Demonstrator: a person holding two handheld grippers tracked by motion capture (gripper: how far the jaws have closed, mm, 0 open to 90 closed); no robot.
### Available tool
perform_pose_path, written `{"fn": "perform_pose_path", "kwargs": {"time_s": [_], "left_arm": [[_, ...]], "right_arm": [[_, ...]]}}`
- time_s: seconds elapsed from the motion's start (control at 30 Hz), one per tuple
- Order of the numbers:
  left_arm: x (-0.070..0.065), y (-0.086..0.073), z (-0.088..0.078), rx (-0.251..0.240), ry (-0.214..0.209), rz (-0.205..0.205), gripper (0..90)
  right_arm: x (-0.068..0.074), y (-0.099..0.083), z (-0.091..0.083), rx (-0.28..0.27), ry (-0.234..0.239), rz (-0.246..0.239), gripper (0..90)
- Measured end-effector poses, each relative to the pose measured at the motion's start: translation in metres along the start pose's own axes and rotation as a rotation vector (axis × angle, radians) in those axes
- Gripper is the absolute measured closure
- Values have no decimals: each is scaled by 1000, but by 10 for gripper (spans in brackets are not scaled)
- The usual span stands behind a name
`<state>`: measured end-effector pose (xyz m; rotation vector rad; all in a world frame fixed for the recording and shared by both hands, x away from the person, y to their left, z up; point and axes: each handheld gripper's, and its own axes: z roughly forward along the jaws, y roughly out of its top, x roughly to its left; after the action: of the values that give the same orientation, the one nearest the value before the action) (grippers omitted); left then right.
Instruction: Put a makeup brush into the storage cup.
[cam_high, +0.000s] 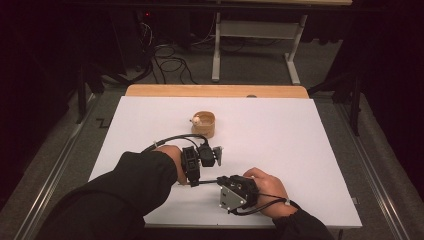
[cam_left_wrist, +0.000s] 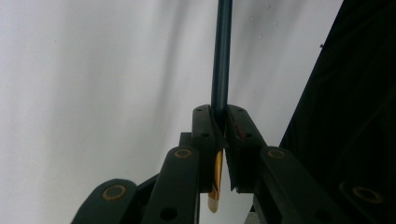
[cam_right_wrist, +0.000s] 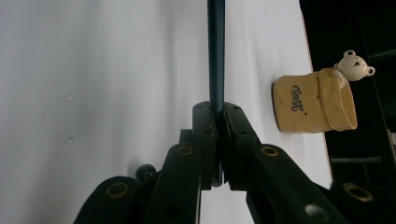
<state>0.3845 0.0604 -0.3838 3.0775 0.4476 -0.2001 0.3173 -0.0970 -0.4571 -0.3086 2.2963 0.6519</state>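
High view: both grippers sit low near the front edge of the white table (cam_high: 300, 150), close together, with a thin dark pen spanning the small gap between them. Left gripper (cam_high: 192, 180) is on the left, right gripper (cam_high: 220, 182) just beside it on the right. Pen's long axis runs roughly left-right across the table, each end in one gripper.

Left gripper view: jaws clamped tight on the dark blue pen (cam_left_wrist: 221, 56); the shaft runs straight out ahead along the jaw line, and a gold tip or clip (cam_left_wrist: 215, 186) pokes out behind the pads. So this looks like the cap or nib end; I can't tell which.

Right gripper view: jaws equally closed on the other end of the pen (cam_right_wrist: 215, 51), shaft straight ahead.

Tan pen holder with a small bear figure (cam_high: 204, 123) stands upright farther back on the table, well apart from both grippers, mouth up, nothing in it that I can see. It also shows in the right gripper view (cam_right_wrist: 313, 100). Left gripper is a bit nearer to it.

Judgement: next move is either a pull apart along the pen's axis or a hand-off, then carry it back to the holder.
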Motion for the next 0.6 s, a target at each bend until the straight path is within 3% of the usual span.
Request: {"fn": "perform_pose_path", "kwargs": {"time_s": [0.1, 0.37, 0.6], "left_arm": [[1, 0, 0, -2, 6, -8, 813], [2, -4, -3, -15, 42, -19, 589], [3, -6, -3, -23, 80, -29, 476]], "right_arm": [[0, 0, 0, 1, 0, -3, 873], [-1, -1, 0, 0, -8, -1, 872], [-3, -4, -1, 14, -13, 16, 872]]}}
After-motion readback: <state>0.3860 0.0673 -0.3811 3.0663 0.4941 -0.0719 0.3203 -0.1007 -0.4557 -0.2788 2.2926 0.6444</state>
